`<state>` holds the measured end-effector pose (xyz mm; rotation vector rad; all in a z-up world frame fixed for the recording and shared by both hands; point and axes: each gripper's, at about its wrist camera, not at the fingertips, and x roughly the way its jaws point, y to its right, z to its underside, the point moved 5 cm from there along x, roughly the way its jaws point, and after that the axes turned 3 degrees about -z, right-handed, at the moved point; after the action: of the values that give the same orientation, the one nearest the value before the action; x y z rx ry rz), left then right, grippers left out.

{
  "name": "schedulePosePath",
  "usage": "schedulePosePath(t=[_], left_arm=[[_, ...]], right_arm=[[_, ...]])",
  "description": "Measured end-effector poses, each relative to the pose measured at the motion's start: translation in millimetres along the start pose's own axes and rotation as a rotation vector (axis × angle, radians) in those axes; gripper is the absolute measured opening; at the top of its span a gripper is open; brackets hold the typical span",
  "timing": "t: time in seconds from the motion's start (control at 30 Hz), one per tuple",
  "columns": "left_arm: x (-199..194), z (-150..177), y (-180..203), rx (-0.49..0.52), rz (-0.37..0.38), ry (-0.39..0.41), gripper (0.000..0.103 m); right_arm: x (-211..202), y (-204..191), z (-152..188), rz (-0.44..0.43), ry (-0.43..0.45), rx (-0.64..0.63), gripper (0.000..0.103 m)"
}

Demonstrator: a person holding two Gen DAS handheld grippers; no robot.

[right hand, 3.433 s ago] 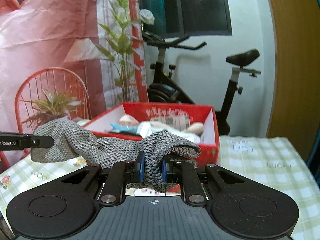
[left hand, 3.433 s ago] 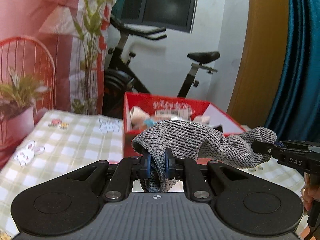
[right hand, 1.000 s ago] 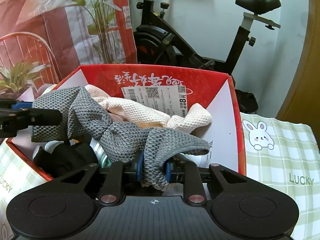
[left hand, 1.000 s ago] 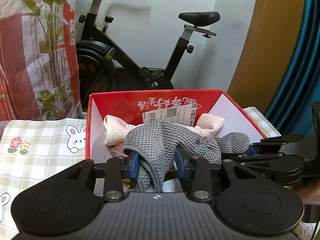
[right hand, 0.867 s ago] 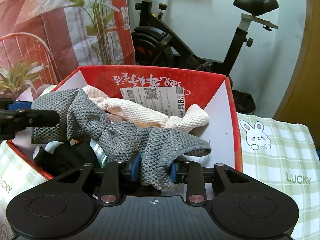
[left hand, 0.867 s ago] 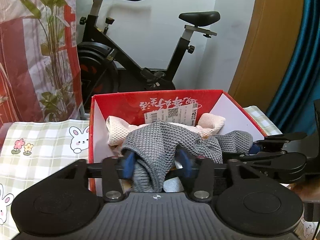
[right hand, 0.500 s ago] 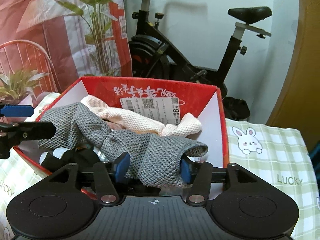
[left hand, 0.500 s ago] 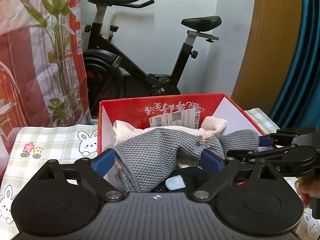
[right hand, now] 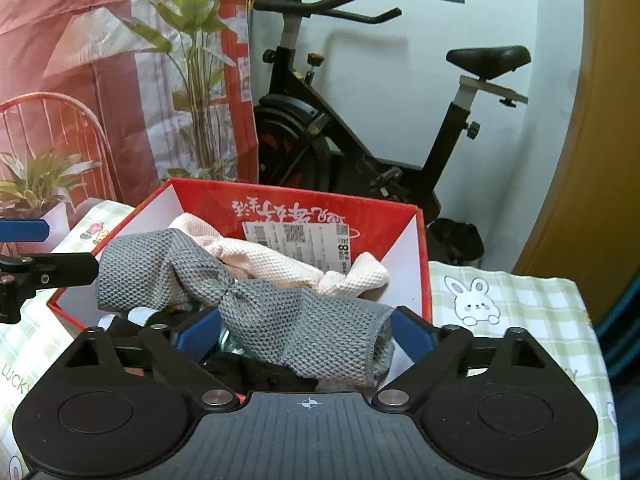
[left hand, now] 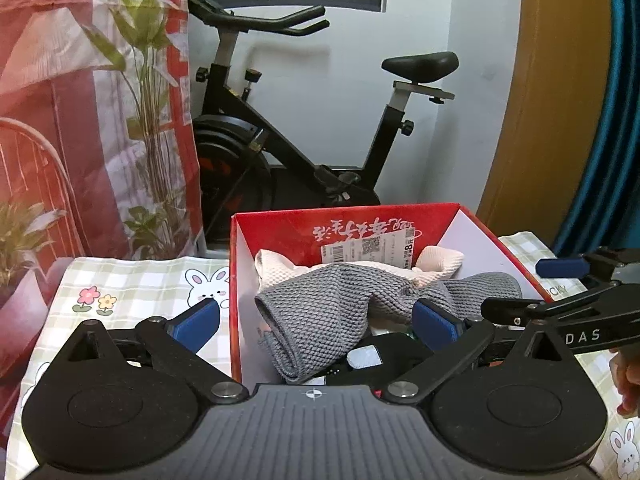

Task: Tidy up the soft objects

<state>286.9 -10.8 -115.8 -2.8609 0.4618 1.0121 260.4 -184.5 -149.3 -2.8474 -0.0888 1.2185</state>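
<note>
A grey knitted cloth (left hand: 332,312) (right hand: 280,312) lies draped inside the red cardboard box (left hand: 236,280) (right hand: 424,264), on top of a cream knitted cloth (left hand: 280,272) (right hand: 260,256). My left gripper (left hand: 316,322) hovers over the box's near left side. Its jaws are opening wide, with the cloth's left end between the blue pads but untouched. My right gripper (right hand: 306,334) is over the near right side. Its jaws are also opening, and the cloth's right end lies loose between them. Each gripper shows in the other's view: the right gripper (left hand: 528,286) and the left gripper (right hand: 48,251).
The box stands on a green check tablecloth (left hand: 132,280) with bunny prints. Dark items (right hand: 256,372) lie under the cloths. Behind the table are an exercise bike (left hand: 304,160), a plant (right hand: 40,184) and a red printed backdrop. A hand (left hand: 624,376) shows at the right edge.
Both grippers went from shut on the grey cloth's ends to wide open. The cloth dropped into the box, and both grippers rose a little and drew back.
</note>
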Motion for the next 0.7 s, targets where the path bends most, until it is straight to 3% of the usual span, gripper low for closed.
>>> schedulePosePath(t=[0.1, 0.47, 0.7], left_arm=[[-5, 1, 2, 0.01, -0.012, 0.004, 0.103], [-30, 1, 2, 0.029, -0.083, 0.04, 0.103], [-60, -3, -2, -0.014, -0.062, 0.11, 0.103]], right_arm=[[-6, -2, -1, 0.004, 0.01, 0.003, 0.102], [-29, -8, -4, 0.019, 0.036, 0.008, 0.103], [-59, -14, -9, 0.013, 0.077, 0.024, 0.103]])
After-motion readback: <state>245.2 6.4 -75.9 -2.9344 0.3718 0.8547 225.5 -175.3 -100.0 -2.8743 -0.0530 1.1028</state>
